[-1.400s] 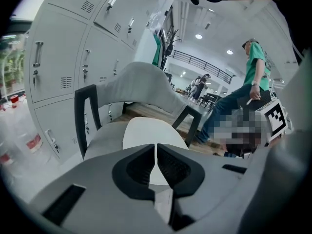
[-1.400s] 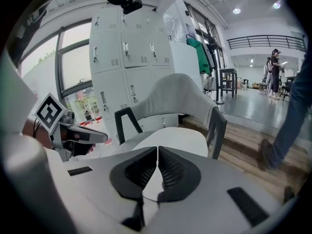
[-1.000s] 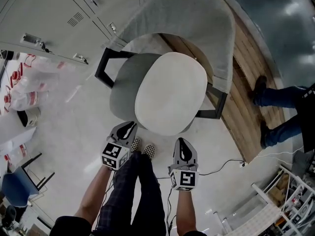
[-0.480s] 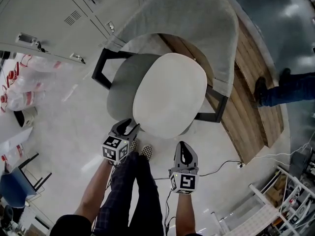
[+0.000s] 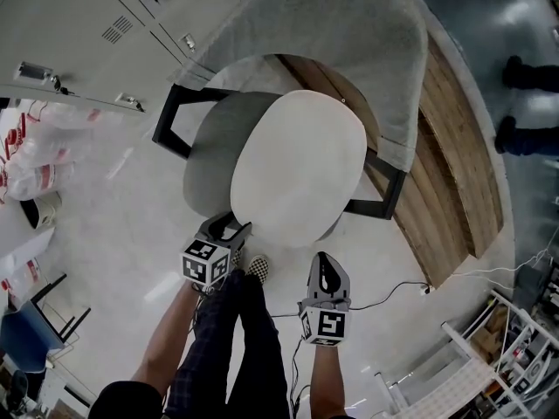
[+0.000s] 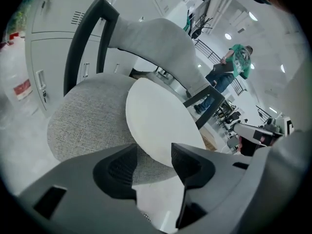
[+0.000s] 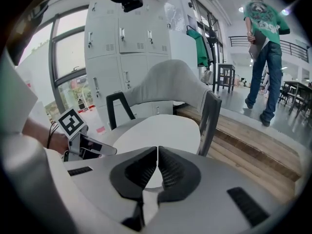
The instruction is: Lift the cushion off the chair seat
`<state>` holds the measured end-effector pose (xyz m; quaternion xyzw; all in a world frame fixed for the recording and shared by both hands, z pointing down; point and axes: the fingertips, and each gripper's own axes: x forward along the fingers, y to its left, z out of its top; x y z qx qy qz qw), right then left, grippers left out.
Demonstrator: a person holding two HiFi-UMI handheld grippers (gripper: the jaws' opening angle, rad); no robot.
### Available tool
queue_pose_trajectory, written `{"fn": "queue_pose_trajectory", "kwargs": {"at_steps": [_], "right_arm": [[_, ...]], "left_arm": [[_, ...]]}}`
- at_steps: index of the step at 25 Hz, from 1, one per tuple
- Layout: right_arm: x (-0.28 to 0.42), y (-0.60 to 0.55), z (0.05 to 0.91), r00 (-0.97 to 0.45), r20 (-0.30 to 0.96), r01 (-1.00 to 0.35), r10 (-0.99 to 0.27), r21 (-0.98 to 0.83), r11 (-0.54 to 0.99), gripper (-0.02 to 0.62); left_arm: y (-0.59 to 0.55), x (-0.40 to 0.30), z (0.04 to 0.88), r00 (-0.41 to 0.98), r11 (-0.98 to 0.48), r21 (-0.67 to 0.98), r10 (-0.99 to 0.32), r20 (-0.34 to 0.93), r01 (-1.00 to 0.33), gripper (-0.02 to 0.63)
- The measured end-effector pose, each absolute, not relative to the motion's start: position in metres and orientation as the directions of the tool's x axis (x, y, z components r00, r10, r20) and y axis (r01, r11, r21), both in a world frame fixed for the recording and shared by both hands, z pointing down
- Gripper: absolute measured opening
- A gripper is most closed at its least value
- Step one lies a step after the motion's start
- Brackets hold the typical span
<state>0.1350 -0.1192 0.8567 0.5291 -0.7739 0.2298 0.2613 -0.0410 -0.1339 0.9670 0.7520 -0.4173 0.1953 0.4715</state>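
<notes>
1. Chairs: two, a grey chair [image 5: 210, 147] and, seemingly, a blue chair [image 5: 26, 326] at the view's edge.
2. Cushion [image 5: 301, 168]: one.
3. Hand-held grippers: two, the left hand-held gripper [image 5: 231, 226], jaws opening, nothing gripped, and the right hand-held gripper [image 5: 322, 260].
4. Bystander [image 7: 264, 38]: one.

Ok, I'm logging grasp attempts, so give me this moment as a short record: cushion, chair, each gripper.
cushion: white, lying flat on the chair seat, not lifted
chair seat: grey fabric, showing at the cushion's left in the head view
left gripper: at the cushion's near edge, jaws opening, nothing pressed between them
right gripper: back from the chair, jaws together, empty
backrest: grey, curved, behind the cushion
</notes>
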Motion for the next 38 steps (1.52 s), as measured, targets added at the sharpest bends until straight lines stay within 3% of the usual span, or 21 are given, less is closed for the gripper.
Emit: {"fn": "queue_pose_trajectory", "kwargs": {"at_steps": [14,19,22,38], "right_arm": [[0.143,-0.117,0.862,-0.289,0.655,-0.946,-0.698,-0.086,0.312,0.031],[0.147,-0.112,0.861,-0.283,0.656,-0.950,-0.699,-0.091,0.299,0.031],[0.149,-0.110,0.859,-0.276,0.655,-0.952,-0.704,-0.086,0.294,0.031],[0.144,-0.106,0.827,-0.268,0.630,-0.952,-0.729,-0.058,0.300,0.031]], "left_arm": [[-0.142,-0.040,0.972,0.574,-0.197,0.551,-0.447,0.686,-0.811,0.203],[-0.143,-0.043,0.969,0.553,-0.215,0.518,-0.466,0.691,-0.828,0.076],[-0.144,-0.041,0.964,0.546,-0.239,0.497,-0.484,0.684,-0.834,0.044],[-0.155,-0.042,0.904,0.546,-0.350,0.420,-0.546,0.635,-0.837,0.034]]}}
